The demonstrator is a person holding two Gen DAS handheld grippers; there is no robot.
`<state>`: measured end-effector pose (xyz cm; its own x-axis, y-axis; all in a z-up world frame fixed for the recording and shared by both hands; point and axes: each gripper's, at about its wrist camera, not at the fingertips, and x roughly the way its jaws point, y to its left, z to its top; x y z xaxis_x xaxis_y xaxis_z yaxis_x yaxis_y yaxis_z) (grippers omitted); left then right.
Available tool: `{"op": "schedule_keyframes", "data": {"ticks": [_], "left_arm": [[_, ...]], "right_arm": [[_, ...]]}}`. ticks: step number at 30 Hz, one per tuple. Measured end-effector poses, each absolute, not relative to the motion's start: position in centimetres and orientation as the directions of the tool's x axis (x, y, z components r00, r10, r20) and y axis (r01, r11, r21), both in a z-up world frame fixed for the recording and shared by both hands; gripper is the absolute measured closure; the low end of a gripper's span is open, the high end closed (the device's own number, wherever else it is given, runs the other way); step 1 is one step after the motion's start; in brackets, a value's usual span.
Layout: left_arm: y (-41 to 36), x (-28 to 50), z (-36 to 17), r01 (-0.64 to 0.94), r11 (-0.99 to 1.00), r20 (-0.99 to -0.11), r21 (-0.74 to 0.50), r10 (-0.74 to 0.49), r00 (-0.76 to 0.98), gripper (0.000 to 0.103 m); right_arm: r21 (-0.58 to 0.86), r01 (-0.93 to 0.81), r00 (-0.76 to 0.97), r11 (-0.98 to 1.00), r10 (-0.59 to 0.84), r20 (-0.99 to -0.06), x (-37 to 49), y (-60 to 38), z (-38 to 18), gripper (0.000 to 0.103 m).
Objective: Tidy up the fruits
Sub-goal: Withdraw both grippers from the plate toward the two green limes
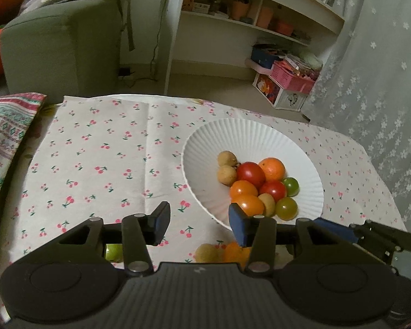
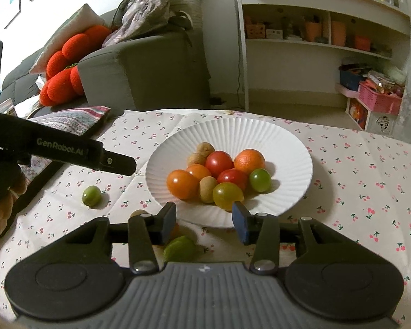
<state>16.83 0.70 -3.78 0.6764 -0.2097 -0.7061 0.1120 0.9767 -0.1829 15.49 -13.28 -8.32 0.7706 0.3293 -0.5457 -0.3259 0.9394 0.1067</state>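
A: What's nearest the right claw (image 2: 204, 220)?

B: Its jaws stand partly apart with nothing between the pads. Just below them a green fruit (image 2: 179, 248) lies on the cherry-print cloth (image 2: 356, 181) covering the surface, and something orange peeks out behind the left finger.

A: And the left claw (image 1: 200, 223)?

B: Also partly open and empty. Under its frame sit a tan longan (image 1: 207, 252) and an orange fruit (image 1: 234, 250), both on the cloth, plus a bit of green (image 1: 113, 252) showing through the linkage.

A: Further out?

B: From the right wrist view a small green tomato (image 2: 91, 196) rests alone on the cloth, left of the white fluted plate (image 2: 287, 148). The left device's black arm reaches in above it.

A: What's on the plate?

B: A touching cluster: a mandarin (image 2: 249, 161), two red tomatoes (image 2: 219, 163), two orange tomatoes (image 2: 182, 183), a green one (image 2: 260, 180), a yellow-green one (image 2: 227, 195) nearest the claw, and longans (image 2: 204, 148) at the back and middle.

A: Beyond the surface?

B: A grey sofa (image 2: 150, 65) with a red plush cushion (image 2: 68, 65), and a white shelf unit (image 2: 323, 19) holding pots and books.
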Motion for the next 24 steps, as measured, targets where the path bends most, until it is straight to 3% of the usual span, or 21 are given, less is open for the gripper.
{"op": "schedule_keyframes", "data": {"ticks": [11,24], "left_arm": [[4.2,15.4,-3.5,0.051,0.981,-0.712,-0.187,-0.171,0.681,0.066],[5.5,14.4,-4.7,0.026,0.983,-0.753,-0.181,-0.156,0.639,0.059]], "right_arm": [[0.11,-0.39,0.734,0.914,0.381,-0.562,14.3,-12.7,-8.4,0.059],[0.099,-0.451,0.681,0.887,0.414,-0.604,13.7,-11.9,-9.0,0.045]]}}
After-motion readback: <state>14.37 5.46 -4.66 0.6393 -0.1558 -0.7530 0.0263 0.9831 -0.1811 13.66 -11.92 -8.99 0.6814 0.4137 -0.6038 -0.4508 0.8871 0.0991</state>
